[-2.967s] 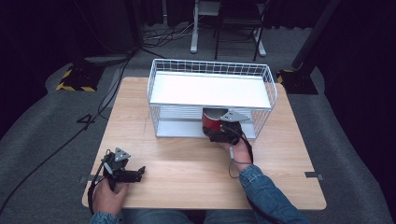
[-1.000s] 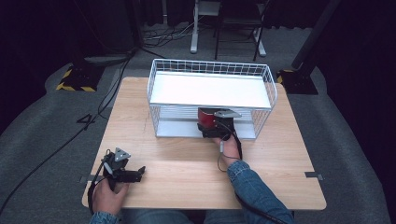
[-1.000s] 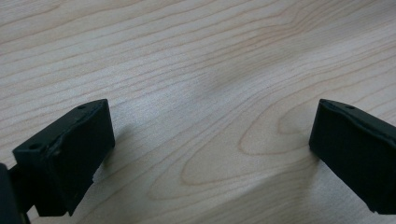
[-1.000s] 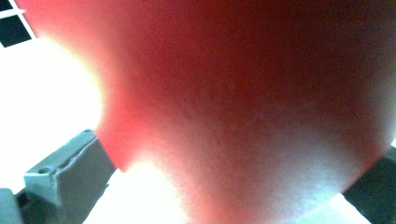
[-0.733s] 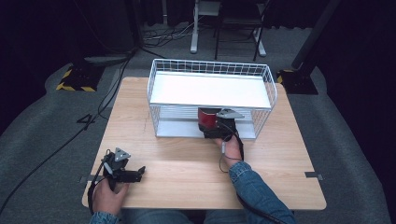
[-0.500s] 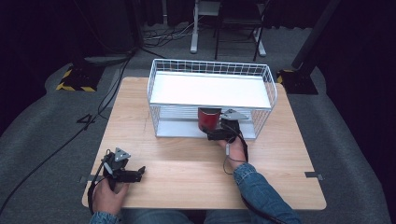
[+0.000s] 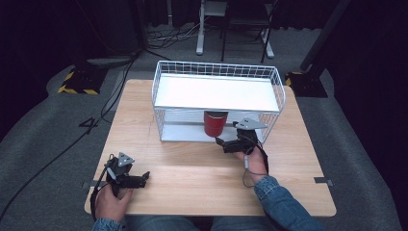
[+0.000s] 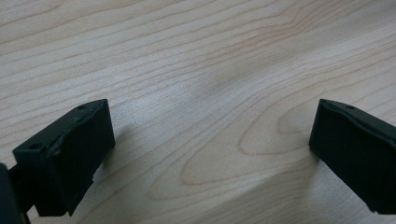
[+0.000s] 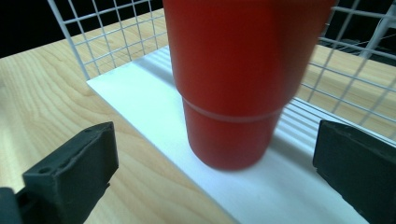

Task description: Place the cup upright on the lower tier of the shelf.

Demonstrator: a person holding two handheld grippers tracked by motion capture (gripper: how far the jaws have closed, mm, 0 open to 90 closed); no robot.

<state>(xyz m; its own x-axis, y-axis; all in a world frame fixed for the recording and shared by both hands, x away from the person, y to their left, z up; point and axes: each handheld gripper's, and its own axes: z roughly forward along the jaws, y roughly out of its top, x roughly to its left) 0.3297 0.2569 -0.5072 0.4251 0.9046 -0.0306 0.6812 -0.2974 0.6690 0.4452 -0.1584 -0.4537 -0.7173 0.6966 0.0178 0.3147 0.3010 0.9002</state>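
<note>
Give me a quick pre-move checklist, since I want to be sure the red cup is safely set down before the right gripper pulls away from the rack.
1. Red cup upright on the white lower shelf of the wire rack: ok.
2. Right gripper open, jaws apart from the cup on both sides: ok.
3. Cup base fully on the shelf: ok, but it stands near the front edge.
4. Clearance between the cup rim and the upper shelf: cannot tell.
5. Left gripper open, resting low over the table, well away from the rack: ok.
6. Retreat path over the table toward the person: ok, nothing lies there.
</note>
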